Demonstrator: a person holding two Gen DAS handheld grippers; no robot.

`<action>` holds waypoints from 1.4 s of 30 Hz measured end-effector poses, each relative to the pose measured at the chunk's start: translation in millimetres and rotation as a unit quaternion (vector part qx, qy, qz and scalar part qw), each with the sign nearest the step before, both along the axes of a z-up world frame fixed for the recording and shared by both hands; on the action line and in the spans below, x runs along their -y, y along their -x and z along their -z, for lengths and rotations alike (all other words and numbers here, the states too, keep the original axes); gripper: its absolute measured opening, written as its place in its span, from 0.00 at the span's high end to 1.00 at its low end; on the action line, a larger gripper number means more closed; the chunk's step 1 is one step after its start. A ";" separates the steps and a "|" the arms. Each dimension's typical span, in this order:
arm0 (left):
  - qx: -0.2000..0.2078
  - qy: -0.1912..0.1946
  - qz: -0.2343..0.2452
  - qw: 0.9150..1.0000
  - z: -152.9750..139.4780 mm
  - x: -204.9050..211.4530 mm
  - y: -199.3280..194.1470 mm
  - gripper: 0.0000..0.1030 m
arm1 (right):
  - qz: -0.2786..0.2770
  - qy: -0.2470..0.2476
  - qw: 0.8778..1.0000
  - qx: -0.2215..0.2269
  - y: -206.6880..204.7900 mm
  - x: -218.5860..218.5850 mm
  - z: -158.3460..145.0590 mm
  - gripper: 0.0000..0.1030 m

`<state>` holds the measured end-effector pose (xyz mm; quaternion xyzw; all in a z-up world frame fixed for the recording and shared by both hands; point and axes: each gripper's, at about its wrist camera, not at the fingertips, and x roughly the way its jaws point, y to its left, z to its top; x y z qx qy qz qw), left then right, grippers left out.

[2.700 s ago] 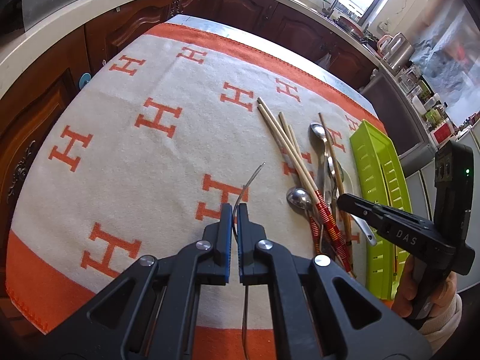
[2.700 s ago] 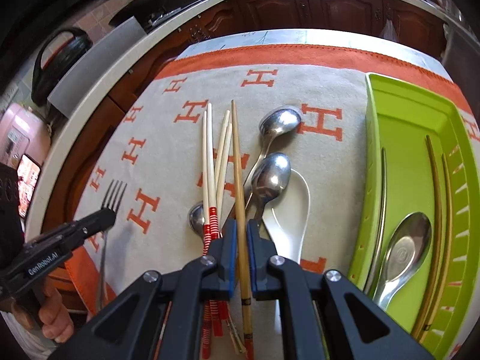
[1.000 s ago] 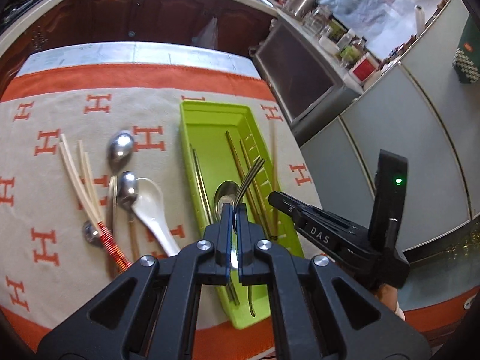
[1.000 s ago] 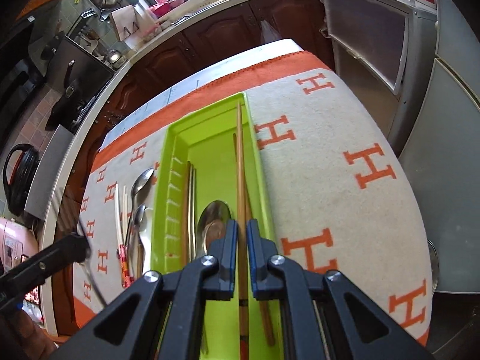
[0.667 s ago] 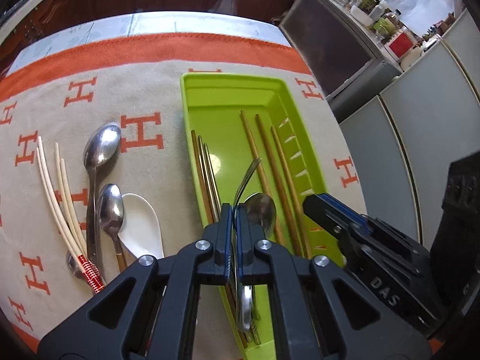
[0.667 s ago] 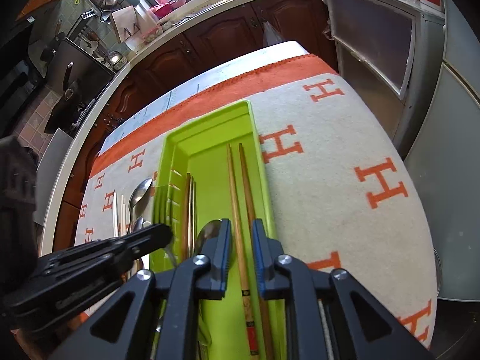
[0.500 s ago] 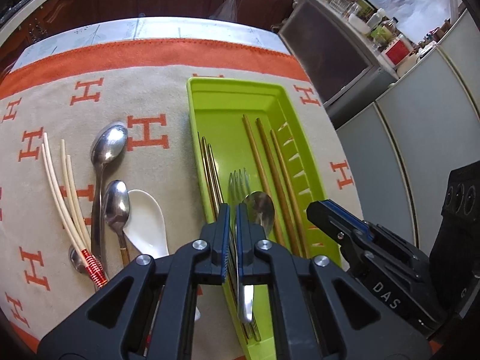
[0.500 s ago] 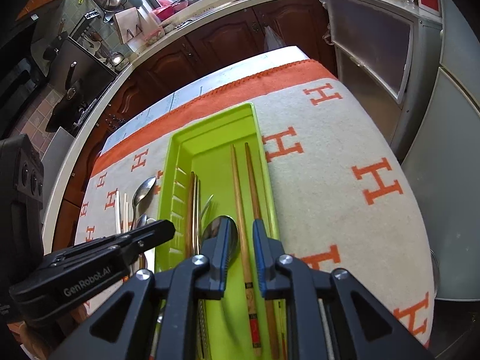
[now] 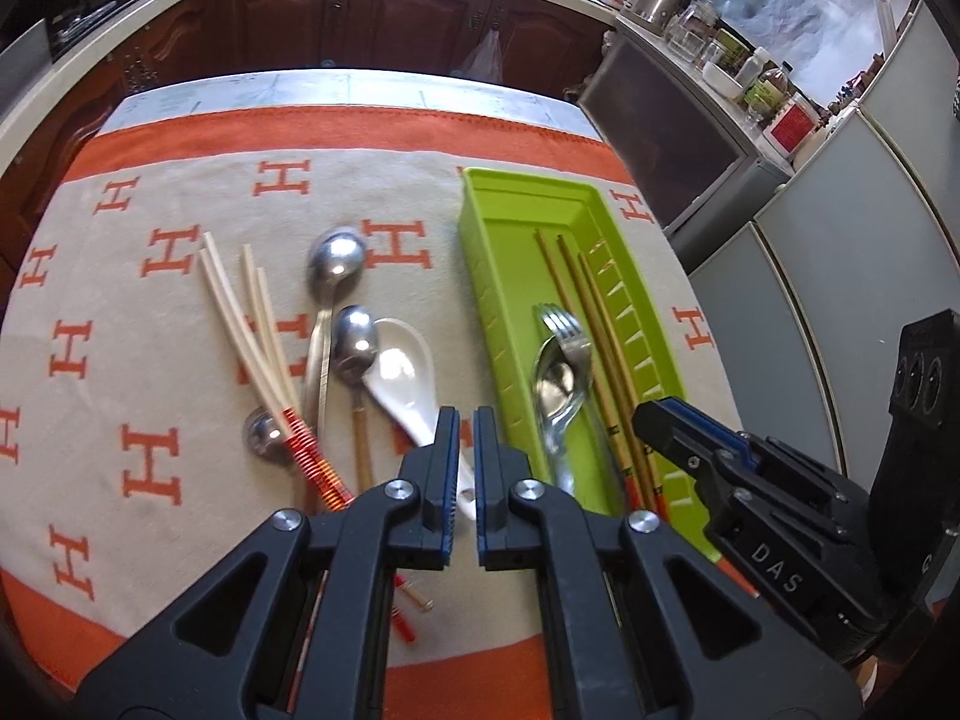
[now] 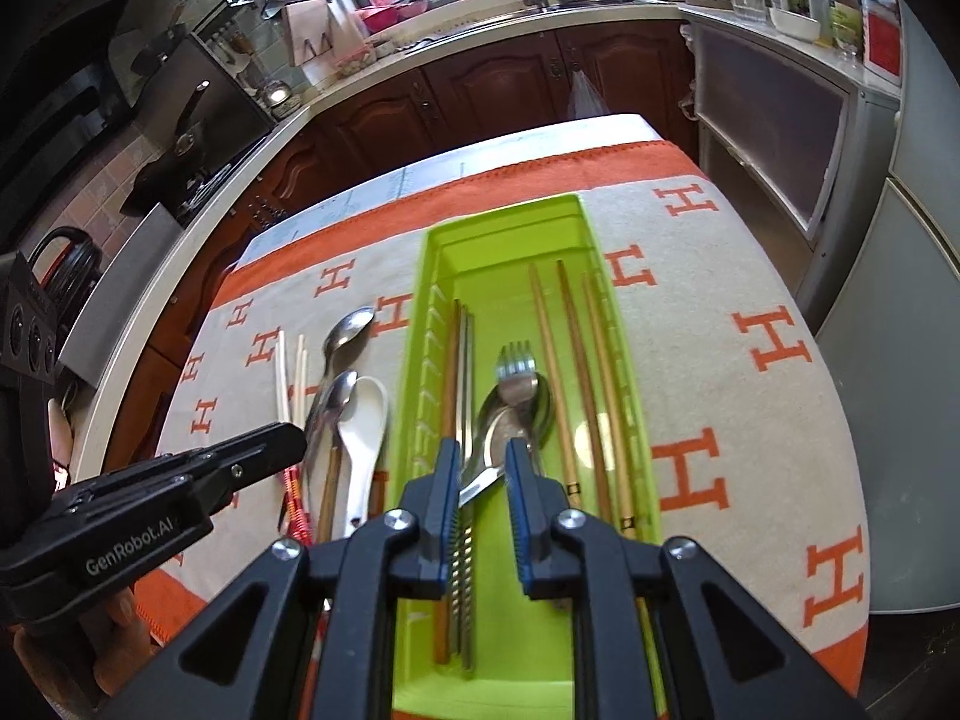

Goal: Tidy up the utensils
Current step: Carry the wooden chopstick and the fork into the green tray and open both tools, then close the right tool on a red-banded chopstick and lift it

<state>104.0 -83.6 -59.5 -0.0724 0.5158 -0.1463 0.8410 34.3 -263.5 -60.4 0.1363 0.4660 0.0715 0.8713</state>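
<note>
A steel fork (image 9: 564, 324) (image 10: 515, 369) lies in the green tray (image 9: 487, 300) (image 10: 420, 324), across a steel spoon (image 9: 558, 387). Wooden chopsticks (image 9: 579, 300) and metal chopsticks (image 10: 463, 354) lie beside them in the tray. My left gripper (image 9: 467, 420) (image 10: 293, 438) is shut and empty, left of the tray, above a white ceramic spoon (image 9: 402, 369). My right gripper (image 10: 485, 450) (image 9: 648, 417) hovers over the tray's near half. It is open a little and its pads touch nothing. The fork's handle shows below the gap.
On the orange and beige H-patterned cloth (image 9: 150, 324) lie pale chopsticks with red-wrapped ends (image 9: 240, 312) and three steel spoons (image 9: 336, 264). Dark cabinets (image 9: 360, 18) stand behind the table. Grey appliance fronts (image 9: 810, 300) stand close on the right.
The left gripper let go of the fork, which now lies in the tray, and moved left off it. The right gripper released a wooden chopstick into the tray and opened.
</note>
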 end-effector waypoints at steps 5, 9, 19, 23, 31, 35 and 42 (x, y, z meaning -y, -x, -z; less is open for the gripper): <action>0.002 -0.013 -0.020 1.000 0.1 -29.0 15.6 0.99 | -0.017 0.005 1.000 0.009 9.5 -16.6 -5.5 0.86; -0.003 -0.016 -0.038 0.999 4.2 -52.4 26.9 0.99 | -0.031 0.005 0.999 0.012 15.6 -31.1 -8.7 0.86; 0.002 -0.042 -0.081 0.996 17.3 -97.8 49.0 0.99 | -0.077 0.002 0.997 0.014 20.8 -69.9 -12.8 0.86; 0.000 -0.047 -0.095 0.994 24.3 -113.3 53.6 0.99 | -0.096 0.000 0.995 0.011 19.5 -86.0 -11.3 0.86; -0.016 -0.045 -0.126 0.991 42.8 -142.9 55.7 0.85 | -0.122 0.000 0.992 -0.005 10.8 -110.5 -1.6 0.86; -0.020 -0.043 -0.134 0.990 48.9 -153.2 53.9 0.84 | -0.130 -0.003 0.991 -0.017 3.4 -119.6 6.4 0.86; -0.030 -0.040 -0.138 0.989 61.9 -163.6 50.0 0.84 | -0.139 -0.003 0.989 -0.048 -11.4 -129.4 25.2 0.86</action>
